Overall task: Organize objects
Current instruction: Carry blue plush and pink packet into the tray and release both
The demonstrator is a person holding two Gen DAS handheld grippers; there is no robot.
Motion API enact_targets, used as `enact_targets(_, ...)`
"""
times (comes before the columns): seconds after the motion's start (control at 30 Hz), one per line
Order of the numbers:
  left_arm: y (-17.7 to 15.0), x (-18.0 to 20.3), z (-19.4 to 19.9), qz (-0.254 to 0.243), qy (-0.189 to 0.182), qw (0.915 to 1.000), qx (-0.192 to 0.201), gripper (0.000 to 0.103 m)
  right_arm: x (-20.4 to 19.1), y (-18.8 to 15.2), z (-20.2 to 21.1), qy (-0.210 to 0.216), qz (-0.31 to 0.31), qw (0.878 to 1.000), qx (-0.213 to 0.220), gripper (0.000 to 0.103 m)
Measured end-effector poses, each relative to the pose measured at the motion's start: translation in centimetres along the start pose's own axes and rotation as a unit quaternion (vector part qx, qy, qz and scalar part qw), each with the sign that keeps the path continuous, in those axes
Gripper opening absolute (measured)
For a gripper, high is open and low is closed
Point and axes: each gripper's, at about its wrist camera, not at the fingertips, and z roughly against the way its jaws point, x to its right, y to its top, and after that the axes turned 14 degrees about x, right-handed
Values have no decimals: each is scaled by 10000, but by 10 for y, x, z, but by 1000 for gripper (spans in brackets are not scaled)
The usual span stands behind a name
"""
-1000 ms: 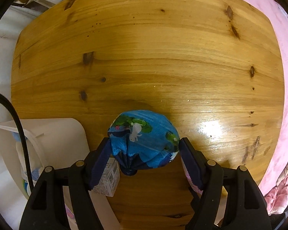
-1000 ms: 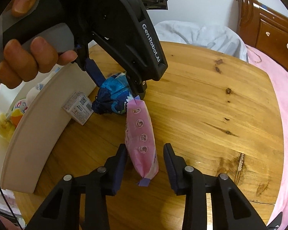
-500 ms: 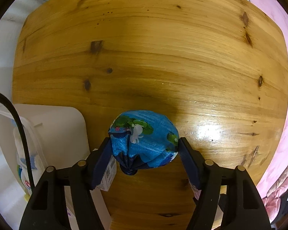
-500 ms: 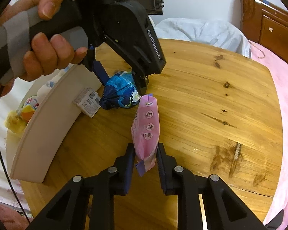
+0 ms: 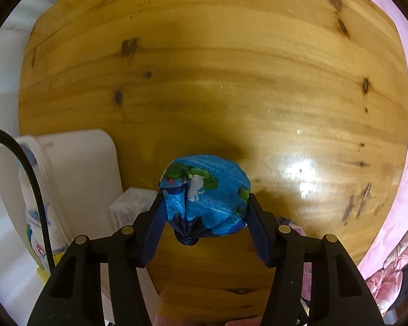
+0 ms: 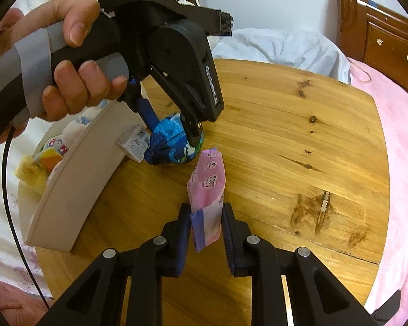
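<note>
Left tool [image 5: 205, 212] is clamping the blue pouch [image 5: 205, 194] right beside the white bin [image 6: 76, 182], the nearer one to it, while right tool [image 6: 206, 218] is pinching the pink packet's [image 6: 208, 187] near end, its long axis pointing toward that bin's far corner, over the counter [image 6: 299, 146].

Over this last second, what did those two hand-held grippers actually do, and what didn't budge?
The right hand-held gripper closed from open onto the near end of the pink packet and tipped it up off the wooden table. The left hand-held gripper stayed clamped on the blue bundle. The small white box and the white tub kept their places.
</note>
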Motion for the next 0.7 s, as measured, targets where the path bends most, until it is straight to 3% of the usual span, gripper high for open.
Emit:
enact_targets(0.33,-48,6,26,-183,262,9995,64,60,-11,-4,26,67,130,9999,86,21)
enact_targets(0.7,-105,9,87,-391,287,9978,441,60,-34,-4,62,114,151,9997,179,21)
